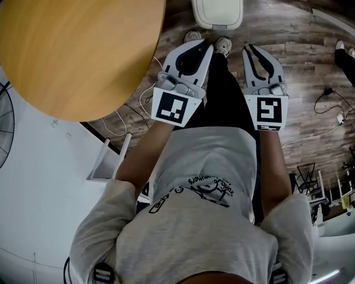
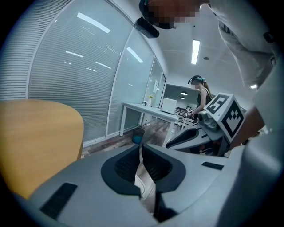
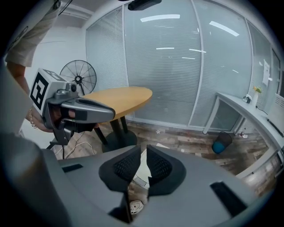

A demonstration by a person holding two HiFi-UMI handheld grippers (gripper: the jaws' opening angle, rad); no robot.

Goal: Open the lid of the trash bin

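Observation:
The white trash bin (image 1: 217, 12) stands on the wooden floor just beyond the person's shoes, its lid down. Both grippers are held side by side at waist height, pointing toward it and well short of it. My left gripper (image 1: 199, 49) is shut with nothing in it; in the left gripper view (image 2: 140, 150) only a thin slit shows between its pads. My right gripper (image 1: 253, 52) is also shut and empty (image 3: 143, 151). A strip of the white bin (image 3: 140, 172) shows through the slit below the right gripper's jaws.
A round wooden table (image 1: 72, 50) fills the upper left, its dark pedestal (image 3: 116, 135) on the floor. White cables (image 1: 145, 97) lie beside it. A small blue waste basket (image 3: 220, 142) lies by a white desk (image 3: 248, 106). A standing fan (image 3: 78, 77) is behind. Another person (image 2: 202, 95) stands far back.

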